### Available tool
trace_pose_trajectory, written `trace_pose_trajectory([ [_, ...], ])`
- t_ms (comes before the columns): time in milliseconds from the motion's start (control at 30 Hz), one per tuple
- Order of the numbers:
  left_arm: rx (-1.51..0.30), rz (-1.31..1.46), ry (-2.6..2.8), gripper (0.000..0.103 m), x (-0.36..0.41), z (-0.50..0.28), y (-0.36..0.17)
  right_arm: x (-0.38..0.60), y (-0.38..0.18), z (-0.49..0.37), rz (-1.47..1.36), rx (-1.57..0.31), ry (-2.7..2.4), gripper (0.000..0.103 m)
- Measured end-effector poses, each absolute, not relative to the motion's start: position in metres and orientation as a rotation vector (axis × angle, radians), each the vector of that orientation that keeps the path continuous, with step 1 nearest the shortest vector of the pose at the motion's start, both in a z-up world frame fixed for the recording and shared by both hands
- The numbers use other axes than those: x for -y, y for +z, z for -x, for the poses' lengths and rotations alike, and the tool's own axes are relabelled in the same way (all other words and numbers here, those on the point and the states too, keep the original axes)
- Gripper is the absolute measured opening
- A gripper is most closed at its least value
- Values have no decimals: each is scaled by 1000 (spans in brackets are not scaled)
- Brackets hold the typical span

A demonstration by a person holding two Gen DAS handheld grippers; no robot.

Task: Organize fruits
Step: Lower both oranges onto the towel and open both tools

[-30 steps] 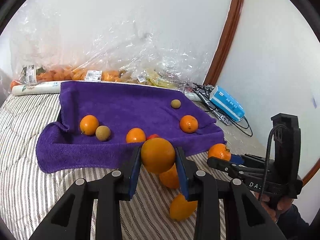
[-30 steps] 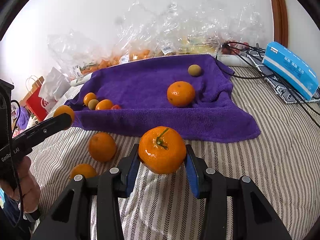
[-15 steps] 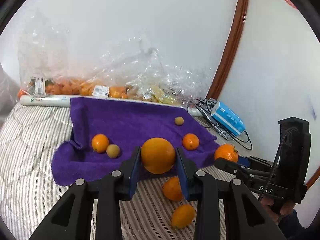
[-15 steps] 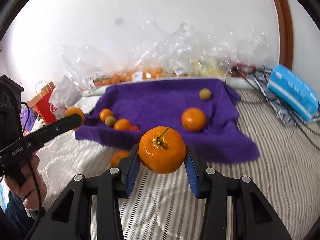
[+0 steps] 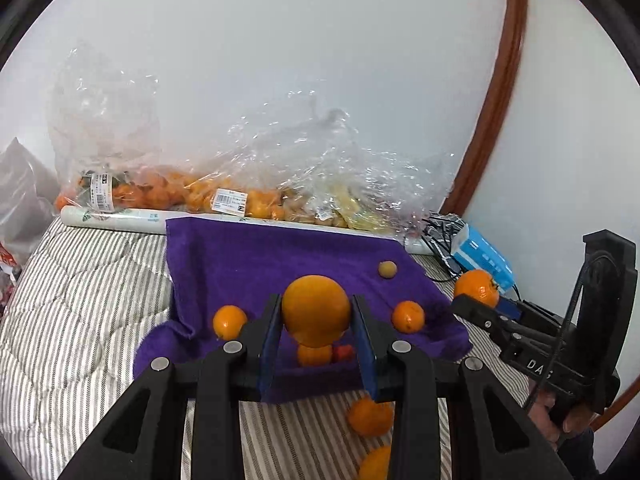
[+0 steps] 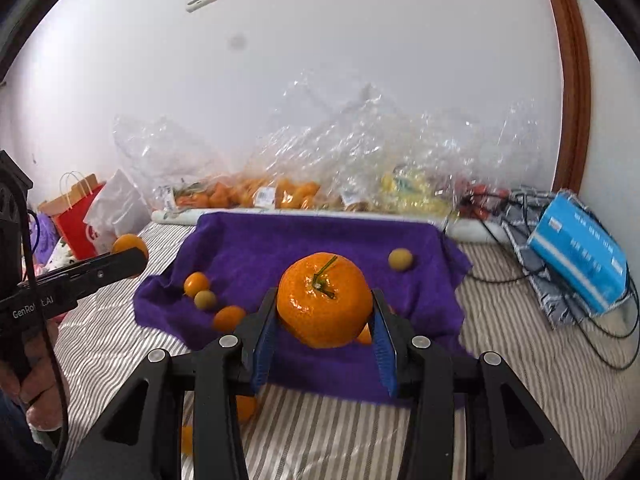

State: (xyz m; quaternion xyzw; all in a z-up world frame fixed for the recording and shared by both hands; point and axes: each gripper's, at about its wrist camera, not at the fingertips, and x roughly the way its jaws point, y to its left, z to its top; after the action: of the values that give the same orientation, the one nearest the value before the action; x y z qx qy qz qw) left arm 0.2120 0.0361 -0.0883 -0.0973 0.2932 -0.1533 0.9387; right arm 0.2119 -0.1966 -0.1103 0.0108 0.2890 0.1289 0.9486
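My left gripper (image 5: pixel 316 330) is shut on a smooth orange (image 5: pixel 316 310), held high above the striped bed. My right gripper (image 6: pixel 324 320) is shut on a stemmed mandarin (image 6: pixel 325 299); it also shows in the left wrist view (image 5: pixel 476 288). A purple towel (image 5: pixel 280 264) lies ahead with several oranges (image 5: pixel 229 321) and small yellow-brown fruits (image 5: pixel 387 269) on it. Two loose oranges (image 5: pixel 370 416) lie on the bed below the left gripper. The left gripper and its orange show at the left of the right wrist view (image 6: pixel 129 246).
Clear plastic bags of fruit (image 5: pixel 248 196) lie against the wall behind the towel. A white roll (image 5: pixel 116 218) lies beside them. A blue box (image 6: pixel 580 248) and black cables (image 6: pixel 520 208) lie at the right. A red bag (image 6: pixel 76 220) stands at the left.
Both grippers have risen and pulled back with their fruit held. The towel and bed now look smaller and lower in both views.
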Motion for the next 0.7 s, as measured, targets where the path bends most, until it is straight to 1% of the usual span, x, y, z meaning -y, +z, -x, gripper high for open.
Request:
trace_pose_trajectory([
  [400,-599,214,-242,32,-36,-253,-88,186,-94,-244,-26,-543,276,43],
  [700,-650,202,-224,32,-29,-267,-122,182,-131,-261,-30,-618,320,43],
])
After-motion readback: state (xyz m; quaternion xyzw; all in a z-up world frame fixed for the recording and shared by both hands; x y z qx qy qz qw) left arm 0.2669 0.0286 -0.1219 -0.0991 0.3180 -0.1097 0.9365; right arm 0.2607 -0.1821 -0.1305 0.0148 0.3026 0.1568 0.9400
